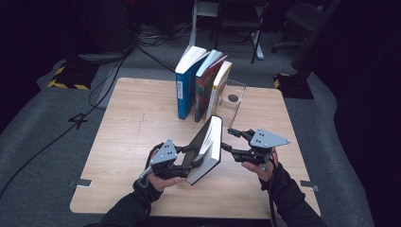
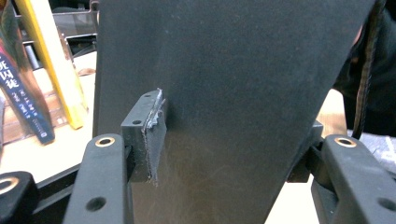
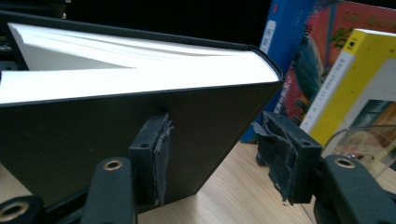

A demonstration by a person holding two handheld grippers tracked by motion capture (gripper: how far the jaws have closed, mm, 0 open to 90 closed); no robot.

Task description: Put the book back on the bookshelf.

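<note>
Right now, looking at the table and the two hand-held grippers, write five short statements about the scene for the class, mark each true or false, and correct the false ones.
1. The left hand-held gripper grips the black book. True.
2. The black book lies flat on the table. False: it is held up at a tilt.
3. Three books stand together at the far side of the table: the blue book, the red book and the yellow book. True.
4. The right hand-held gripper is clamped on the black book. False: its jaws stand open; one pad is against the cover, the other is clear of it.
5. The yellow book stands at the left end of the row. False: the blue book does.
</note>
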